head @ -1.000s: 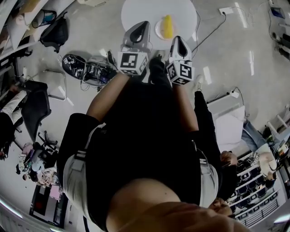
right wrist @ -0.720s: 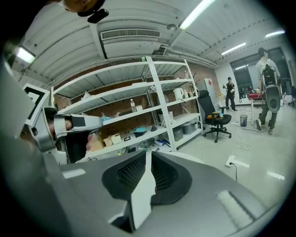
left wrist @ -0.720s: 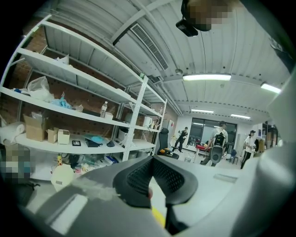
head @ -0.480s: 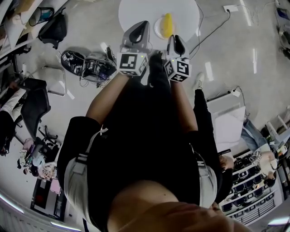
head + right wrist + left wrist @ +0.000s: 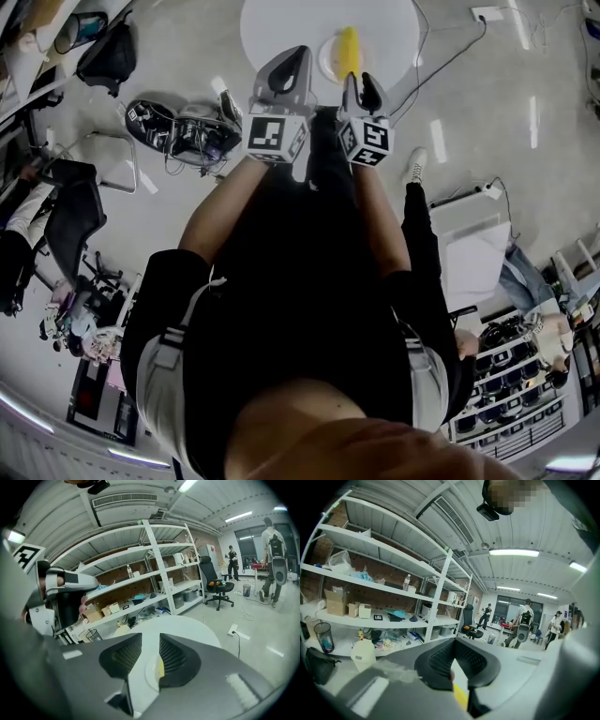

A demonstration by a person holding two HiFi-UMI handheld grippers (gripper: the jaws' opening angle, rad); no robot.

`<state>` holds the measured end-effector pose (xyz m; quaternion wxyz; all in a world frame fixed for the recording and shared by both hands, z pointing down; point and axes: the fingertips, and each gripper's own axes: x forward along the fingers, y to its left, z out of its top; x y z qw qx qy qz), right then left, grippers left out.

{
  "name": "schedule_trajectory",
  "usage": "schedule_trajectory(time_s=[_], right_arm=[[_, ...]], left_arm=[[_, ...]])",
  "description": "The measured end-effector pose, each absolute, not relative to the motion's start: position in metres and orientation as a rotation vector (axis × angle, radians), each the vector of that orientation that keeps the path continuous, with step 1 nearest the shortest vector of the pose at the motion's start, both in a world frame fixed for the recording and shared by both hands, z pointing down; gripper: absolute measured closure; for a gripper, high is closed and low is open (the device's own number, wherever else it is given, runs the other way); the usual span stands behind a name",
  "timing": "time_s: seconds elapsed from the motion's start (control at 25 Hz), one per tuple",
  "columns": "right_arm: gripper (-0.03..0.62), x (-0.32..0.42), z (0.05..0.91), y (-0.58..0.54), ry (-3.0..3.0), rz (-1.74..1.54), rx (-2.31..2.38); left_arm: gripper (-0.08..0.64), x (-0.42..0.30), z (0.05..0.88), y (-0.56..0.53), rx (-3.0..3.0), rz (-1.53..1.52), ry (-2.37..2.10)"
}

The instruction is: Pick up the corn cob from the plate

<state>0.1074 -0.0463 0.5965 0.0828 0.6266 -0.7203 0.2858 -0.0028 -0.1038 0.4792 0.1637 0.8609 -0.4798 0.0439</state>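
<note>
A yellow corn cob (image 5: 348,47) lies on a small white plate (image 5: 328,62) at the near edge of a round white table (image 5: 281,28). My right gripper (image 5: 360,82) hangs just short of the plate, empty. Its jaws have just been opening. In the right gripper view the plate (image 5: 151,673) and the cob (image 5: 161,667) show through the gap of the right gripper (image 5: 150,641). My left gripper (image 5: 298,52) is to the left of the plate, fingertips together, holding nothing. In the left gripper view a strip of cob (image 5: 460,696) shows below the left gripper (image 5: 453,643).
On the floor lie cables and a power strip (image 5: 473,15), a black bag (image 5: 112,58), gear with a marker board (image 5: 173,131) and a white box (image 5: 469,246). An office chair (image 5: 70,220) stands at the left. Shelving (image 5: 393,573) stands beyond the table.
Both grippers have moved closer to the table and the plate. The right gripper's jaws, together a second ago, now stand apart. The left jaws look unchanged.
</note>
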Motion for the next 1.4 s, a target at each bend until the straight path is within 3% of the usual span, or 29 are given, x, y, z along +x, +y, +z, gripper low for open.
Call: schedule_trajectory(time_s=[0.8, 1.4], right_arm=[[0.367, 0.111, 0.686, -0.068, -2.032, 0.986, 1.730], [0.331, 0.117, 0.733, -0.078, -1.954, 1.072, 1.667]], left_arm=[[0.554, 0.007, 0.526, -0.130, 2.380, 0.176, -1.373], [0.554, 0.011, 0.556, -0.141, 2.340, 0.239, -1.356]])
